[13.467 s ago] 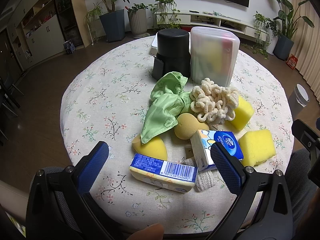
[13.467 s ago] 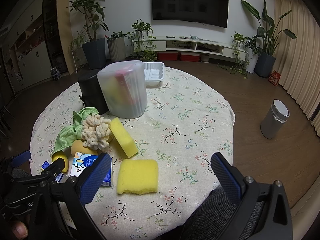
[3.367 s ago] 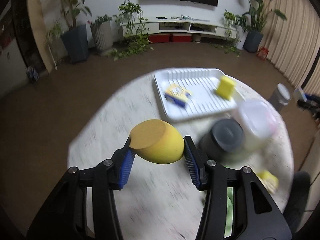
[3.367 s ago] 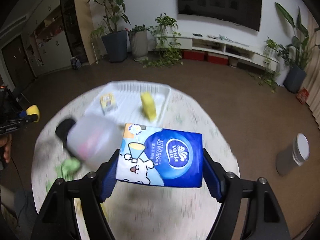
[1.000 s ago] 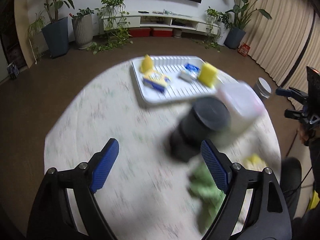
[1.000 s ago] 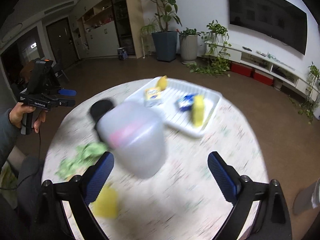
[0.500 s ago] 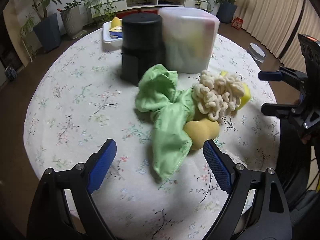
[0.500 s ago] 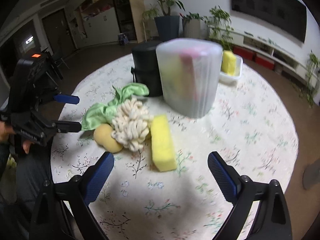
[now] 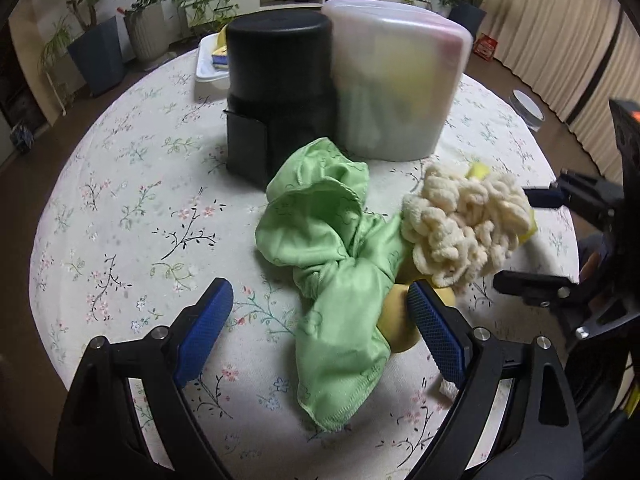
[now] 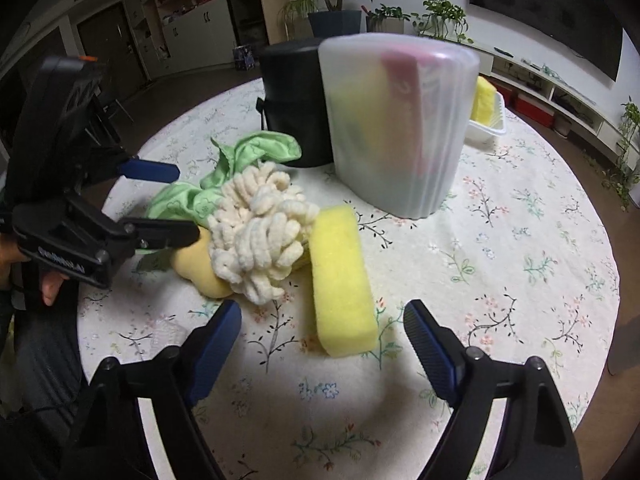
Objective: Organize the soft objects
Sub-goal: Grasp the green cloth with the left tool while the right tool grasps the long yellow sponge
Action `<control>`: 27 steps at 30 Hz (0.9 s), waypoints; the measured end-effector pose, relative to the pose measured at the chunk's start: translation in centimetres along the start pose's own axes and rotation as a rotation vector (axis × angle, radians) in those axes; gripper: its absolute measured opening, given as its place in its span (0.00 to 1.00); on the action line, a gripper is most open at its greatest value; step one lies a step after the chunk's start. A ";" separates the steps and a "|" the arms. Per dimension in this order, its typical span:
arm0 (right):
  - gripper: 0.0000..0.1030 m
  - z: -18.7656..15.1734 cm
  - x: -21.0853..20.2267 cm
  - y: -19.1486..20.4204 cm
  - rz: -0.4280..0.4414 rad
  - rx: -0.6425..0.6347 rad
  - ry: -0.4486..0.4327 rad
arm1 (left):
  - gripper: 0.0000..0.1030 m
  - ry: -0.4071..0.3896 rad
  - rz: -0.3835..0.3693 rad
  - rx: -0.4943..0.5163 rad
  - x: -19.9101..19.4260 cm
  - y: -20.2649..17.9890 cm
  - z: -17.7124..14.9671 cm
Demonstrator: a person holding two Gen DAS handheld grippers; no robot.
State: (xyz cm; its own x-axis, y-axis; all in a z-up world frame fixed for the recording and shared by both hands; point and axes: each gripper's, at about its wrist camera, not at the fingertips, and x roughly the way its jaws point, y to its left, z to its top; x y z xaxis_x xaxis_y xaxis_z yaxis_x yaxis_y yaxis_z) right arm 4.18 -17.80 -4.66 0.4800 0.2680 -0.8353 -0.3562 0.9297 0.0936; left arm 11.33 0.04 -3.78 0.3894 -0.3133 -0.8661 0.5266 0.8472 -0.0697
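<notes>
Two empty hand-held grippers close in on a pile of soft goods on a floral-clothed round surface [image 9: 120,184]. The left hand-held gripper [image 9: 320,320] is spread wide with nothing between its blue pads, framing the lower end of a crumpled green cloth [image 9: 332,260]; its right finger sits just in front of a rounded yellow sponge [image 9: 396,320] half tucked under the cloth. The right hand-held gripper [image 10: 320,332], equally wide open and holding nothing, points at the near end of a rectangular yellow sponge block [image 10: 340,276] lying beside a cream chenille mop head [image 10: 260,236].

Everything here looks light and yielding. The cloth would likely bunch and trail, so a pinch on its thick knotted middle seems safer than on a loose edge. The rounded sponge should compress and could squirt out of a shallow grip; squeezing across its widest part appears best. The block sponge offers flat sides, inviting a grip across its narrow width. The mop head's loops may snag their neighbours.

Behind the pile stand a black cylindrical container [image 9: 280,92] and a frosted plastic bin [image 9: 396,84], touching each other; past them a white tray [image 10: 486,120] already carries a yellow sponge.
</notes>
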 end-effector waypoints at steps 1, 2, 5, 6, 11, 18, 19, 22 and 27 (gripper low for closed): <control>0.77 0.0 0.3 -0.1 0.000 0.001 0.009 | 0.88 0.003 0.000 -0.006 0.2 0.2 0.1; 0.74 0.0 0.6 -0.2 0.003 0.007 0.019 | 0.88 0.009 -0.004 -0.013 0.3 0.4 0.1; 0.71 0.1 1.0 -0.3 0.010 0.014 0.026 | 0.88 0.029 -0.024 -0.034 0.8 0.6 0.3; 0.69 0.1 1.1 -0.3 0.011 0.014 0.029 | 0.87 0.033 -0.034 -0.045 0.9 0.7 0.4; 0.48 0.1 1.6 0.0 0.007 0.004 0.042 | 0.68 0.025 -0.081 -0.036 1.2 0.3 0.4; 0.25 0.0 1.2 -0.3 0.011 0.014 0.029 | 0.30 -0.002 -0.101 -0.028 0.3 -0.5 0.2; 0.25 0.0 1.1 -0.2 0.011 0.010 0.026 | 0.29 -0.008 -0.099 -0.028 0.0 -0.6 0.1; 0.25 -0.2 0.6 -0.2 0.016 0.004 0.015 | 0.27 -0.032 -0.098 -0.046 -1.3 -0.1 -0.4; 0.25 -0.6 -0.6 -0.8 0.017 0.036 -0.022 | 0.27 -0.070 -0.113 -0.108 -3.7 1.9 -1.9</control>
State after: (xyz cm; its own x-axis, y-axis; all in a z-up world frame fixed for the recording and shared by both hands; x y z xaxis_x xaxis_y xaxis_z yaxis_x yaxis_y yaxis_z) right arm 3.76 -18.88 -4.56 0.4915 0.2887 -0.8216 -0.3358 0.9333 0.1270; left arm 9.46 3.62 -1.70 0.3855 -0.4351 -0.8137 0.4877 0.8447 -0.2207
